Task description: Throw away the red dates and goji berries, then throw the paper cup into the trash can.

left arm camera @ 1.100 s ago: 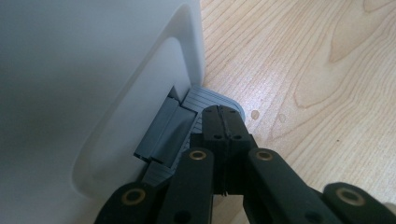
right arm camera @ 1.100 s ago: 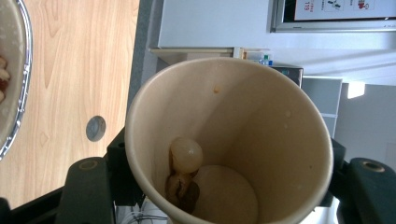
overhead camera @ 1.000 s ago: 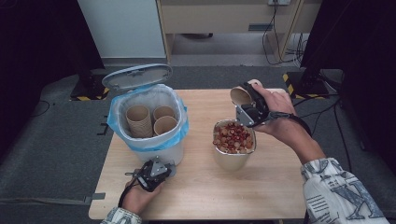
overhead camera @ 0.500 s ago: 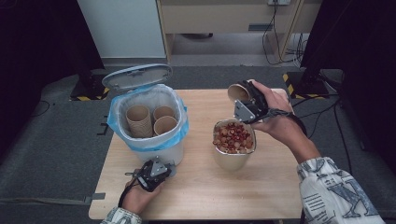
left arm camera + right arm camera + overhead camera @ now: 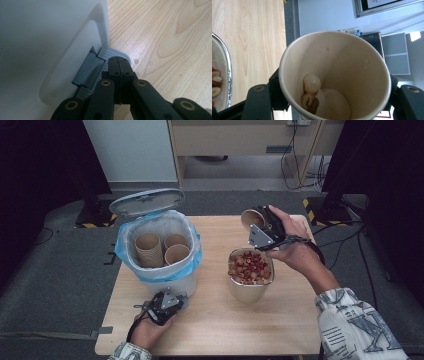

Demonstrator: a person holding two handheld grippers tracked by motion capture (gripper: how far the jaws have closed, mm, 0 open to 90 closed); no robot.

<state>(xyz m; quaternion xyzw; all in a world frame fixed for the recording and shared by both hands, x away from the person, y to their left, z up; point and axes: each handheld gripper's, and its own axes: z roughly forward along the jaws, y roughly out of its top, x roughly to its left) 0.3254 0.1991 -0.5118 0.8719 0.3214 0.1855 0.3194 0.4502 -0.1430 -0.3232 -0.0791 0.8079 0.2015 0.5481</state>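
Note:
A brown paper cup (image 5: 250, 217) is tilted on its side above the far rim of a metal bowl (image 5: 248, 289) that holds red and pale dried fruit (image 5: 250, 266). My right gripper (image 5: 258, 222) is shut on that cup. In the right gripper view the cup (image 5: 352, 62) sits between the jaws of the right gripper (image 5: 334, 100), and a few pieces of fruit (image 5: 311, 92) cling to its inner wall. My left gripper (image 5: 179, 299) is shut, empty, at the foot of a white bin (image 5: 172, 285). Its shut tips (image 5: 119, 60) rest on the bin's grey pedal (image 5: 110, 52).
The bin has a blue bag liner (image 5: 192, 262), its lid (image 5: 146, 201) stands raised, and three paper cups (image 5: 149, 249) sit inside. The bowl's edge (image 5: 227, 70) lies left of the cup. Bare wooden table (image 5: 225, 330) stretches toward the near edge.

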